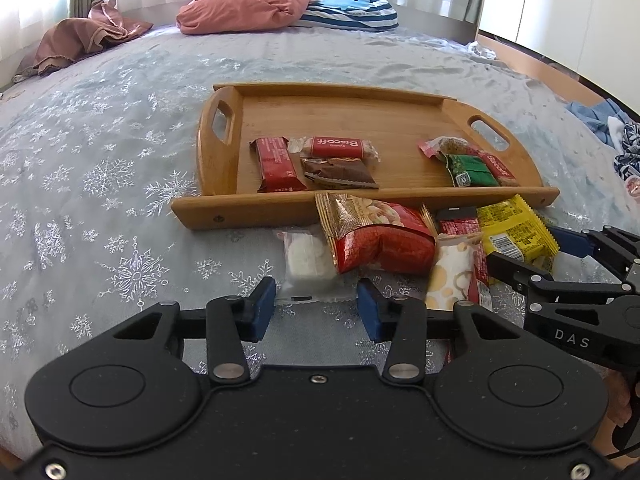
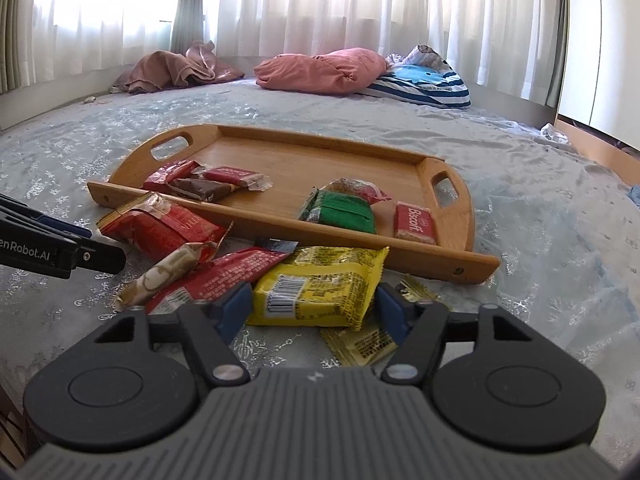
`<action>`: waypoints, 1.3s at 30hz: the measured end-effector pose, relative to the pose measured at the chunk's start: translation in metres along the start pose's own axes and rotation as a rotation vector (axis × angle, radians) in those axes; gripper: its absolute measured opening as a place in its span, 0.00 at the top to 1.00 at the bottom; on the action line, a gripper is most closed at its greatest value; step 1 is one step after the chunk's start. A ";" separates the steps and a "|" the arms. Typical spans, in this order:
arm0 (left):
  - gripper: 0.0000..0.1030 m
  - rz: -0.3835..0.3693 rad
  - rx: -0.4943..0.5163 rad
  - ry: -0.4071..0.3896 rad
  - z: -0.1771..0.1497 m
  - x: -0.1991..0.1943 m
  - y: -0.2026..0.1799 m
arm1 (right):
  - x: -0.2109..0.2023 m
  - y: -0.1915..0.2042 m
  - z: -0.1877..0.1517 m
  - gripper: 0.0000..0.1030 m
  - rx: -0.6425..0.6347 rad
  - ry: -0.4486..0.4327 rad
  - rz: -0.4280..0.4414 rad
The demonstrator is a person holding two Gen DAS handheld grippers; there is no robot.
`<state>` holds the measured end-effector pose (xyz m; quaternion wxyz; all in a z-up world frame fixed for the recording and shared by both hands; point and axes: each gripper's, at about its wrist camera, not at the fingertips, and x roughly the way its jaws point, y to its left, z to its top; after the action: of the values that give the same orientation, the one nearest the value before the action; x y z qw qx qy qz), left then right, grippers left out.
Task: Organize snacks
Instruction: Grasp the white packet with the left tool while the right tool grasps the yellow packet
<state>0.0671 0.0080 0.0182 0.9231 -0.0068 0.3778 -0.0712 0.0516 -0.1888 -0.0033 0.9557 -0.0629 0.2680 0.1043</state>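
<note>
A wooden tray (image 1: 224, 218) (image 2: 440, 264) lies on the bed with several snacks in it, among them a Biscoff pack (image 1: 340, 147) and a green pack (image 1: 470, 170) (image 2: 344, 210). More snacks lie on the bedspread in front of it. My left gripper (image 1: 316, 306) is open, its jaws on either side of the near end of a clear pack with a white snack (image 1: 306, 258). A red nut bag (image 1: 380, 236) (image 2: 168, 226) lies beside it. My right gripper (image 2: 314, 306) is open around the near end of a yellow pack (image 2: 320, 284) (image 1: 516, 228).
A pink pillow (image 1: 244, 6) (image 2: 320, 70), a striped blue pillow (image 1: 352, 8) and a brown cloth (image 1: 80, 40) lie at the far side of the bed. Blue clothes (image 1: 612, 128) lie at the right edge. A small yellow packet (image 2: 360, 342) lies under my right gripper.
</note>
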 end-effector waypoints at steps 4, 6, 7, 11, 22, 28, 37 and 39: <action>0.59 -0.002 -0.013 -0.002 0.000 -0.002 0.002 | 0.001 0.001 0.002 0.26 0.011 0.000 -0.006; 0.59 -0.001 -0.016 -0.003 0.000 -0.003 0.002 | 0.003 0.001 0.004 0.25 0.017 0.003 -0.011; 0.59 0.001 -0.017 -0.004 0.000 -0.003 0.002 | 0.005 0.002 0.005 0.25 0.017 0.003 -0.014; 0.59 0.007 -0.021 -0.006 0.000 -0.005 0.003 | 0.012 0.008 0.007 0.23 -0.010 0.012 -0.035; 0.59 0.028 -0.042 -0.005 -0.004 -0.010 0.011 | 0.012 0.016 0.006 0.40 -0.052 -0.003 -0.052; 0.59 0.042 -0.053 -0.014 -0.008 -0.016 0.016 | 0.004 0.016 0.005 0.43 -0.078 -0.025 -0.096; 0.48 0.063 -0.059 -0.026 -0.011 -0.015 0.017 | -0.007 0.009 0.004 0.45 -0.049 -0.019 -0.145; 0.48 0.061 -0.063 -0.023 -0.010 -0.011 0.017 | -0.010 0.011 0.003 0.44 -0.061 -0.018 -0.168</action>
<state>0.0542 0.0265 0.0179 0.9285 -0.0253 0.3691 -0.0311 0.0424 -0.1793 0.0031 0.9611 -0.1134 0.2496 0.0328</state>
